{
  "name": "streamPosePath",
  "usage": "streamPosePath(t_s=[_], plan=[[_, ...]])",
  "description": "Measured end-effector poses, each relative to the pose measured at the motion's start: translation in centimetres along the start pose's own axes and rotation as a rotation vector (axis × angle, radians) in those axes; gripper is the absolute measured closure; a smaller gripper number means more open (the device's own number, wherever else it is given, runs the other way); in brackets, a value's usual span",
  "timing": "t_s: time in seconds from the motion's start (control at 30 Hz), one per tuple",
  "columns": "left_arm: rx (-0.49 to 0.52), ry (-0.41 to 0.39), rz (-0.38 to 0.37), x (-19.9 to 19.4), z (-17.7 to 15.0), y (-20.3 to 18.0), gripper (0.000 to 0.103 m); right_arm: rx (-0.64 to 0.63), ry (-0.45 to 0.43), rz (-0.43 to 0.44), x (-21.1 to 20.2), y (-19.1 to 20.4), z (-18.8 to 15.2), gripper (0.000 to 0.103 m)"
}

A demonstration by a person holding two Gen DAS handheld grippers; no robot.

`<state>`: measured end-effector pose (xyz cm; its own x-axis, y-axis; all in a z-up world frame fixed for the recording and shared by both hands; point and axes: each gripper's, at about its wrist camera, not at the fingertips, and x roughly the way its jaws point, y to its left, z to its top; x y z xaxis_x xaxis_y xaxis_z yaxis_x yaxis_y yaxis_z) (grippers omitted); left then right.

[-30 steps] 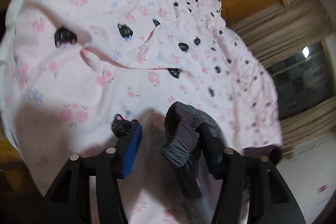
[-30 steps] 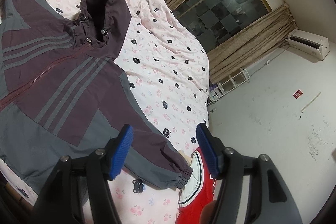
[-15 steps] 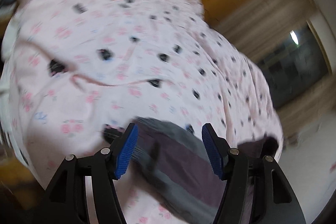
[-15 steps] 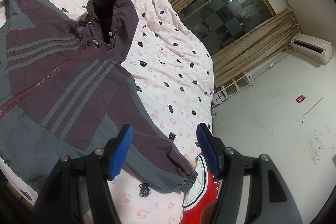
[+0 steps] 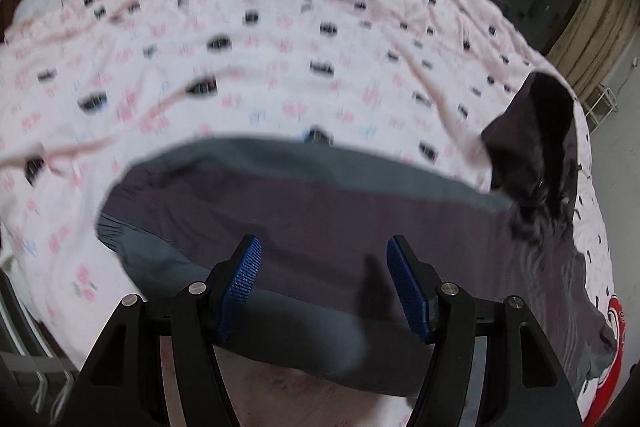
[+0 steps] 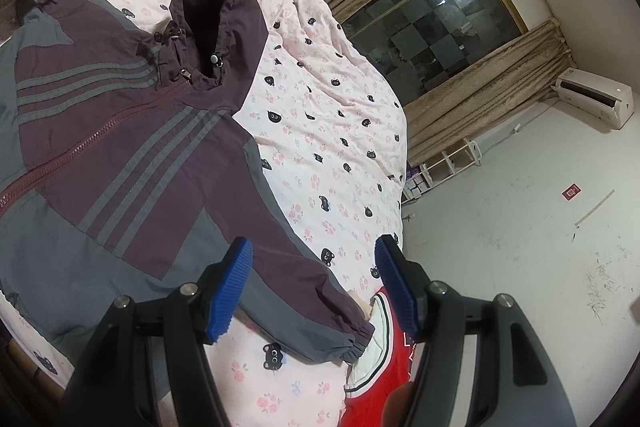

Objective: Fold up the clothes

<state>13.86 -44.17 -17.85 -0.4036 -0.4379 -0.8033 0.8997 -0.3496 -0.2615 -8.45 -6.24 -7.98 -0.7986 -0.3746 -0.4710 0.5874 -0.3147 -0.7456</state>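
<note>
The red and white shirt (image 6: 372,383) hides behind the right jaws; the pink bed sheet (image 5: 280,39) ahead of the left jaws looks blurry.

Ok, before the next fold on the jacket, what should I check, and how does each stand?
1. Left gripper empty: ok, jaws apart, nothing between the pads.
2. Right gripper empty: ok, jaws apart above the sleeve.
3. Jacket flat, front up, zipped: ok in the right wrist view; its bottom hem is out of frame.
4. Both sleeves spread out: ok; the other sleeve lies stretched across the bed in the left wrist view, though that view is blurred.
5. Hood smoothed flat: not ok, it stands open and bunched at the collar.
6. Sleeve clear of other clothes: not ok, its cuff touches the red garment.
</note>
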Motion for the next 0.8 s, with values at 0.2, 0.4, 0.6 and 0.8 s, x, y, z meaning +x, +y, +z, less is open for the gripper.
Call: streamPosePath(t_s=[0.2, 0.4, 0.6, 0.8], plan=[[0.057, 0.007, 0.028, 0.9, -1.3, -0.1, 0.042, 0.002, 0.009, 0.014, 0.3, 0.2, 0.0, 0.037], [0.028, -0.085, -0.013, -1.8, -0.8, 0.3, 0.042, 0.029, 0.03, 0.048, 1.1, 0.2, 0.3, 0.037], [0.089, -0.218, -0.046, -5.3, 0.6, -0.7, 0.039, 0.111, 0.04, 0.116, 3.1, 0.0, 0.9, 0.037], [0.273, -0.27, -0.082, -5.4, 2.2, -5.8, 0.032, 0.169, 0.01, 0.17, 6.6, 0.8, 3.5, 0.037]])
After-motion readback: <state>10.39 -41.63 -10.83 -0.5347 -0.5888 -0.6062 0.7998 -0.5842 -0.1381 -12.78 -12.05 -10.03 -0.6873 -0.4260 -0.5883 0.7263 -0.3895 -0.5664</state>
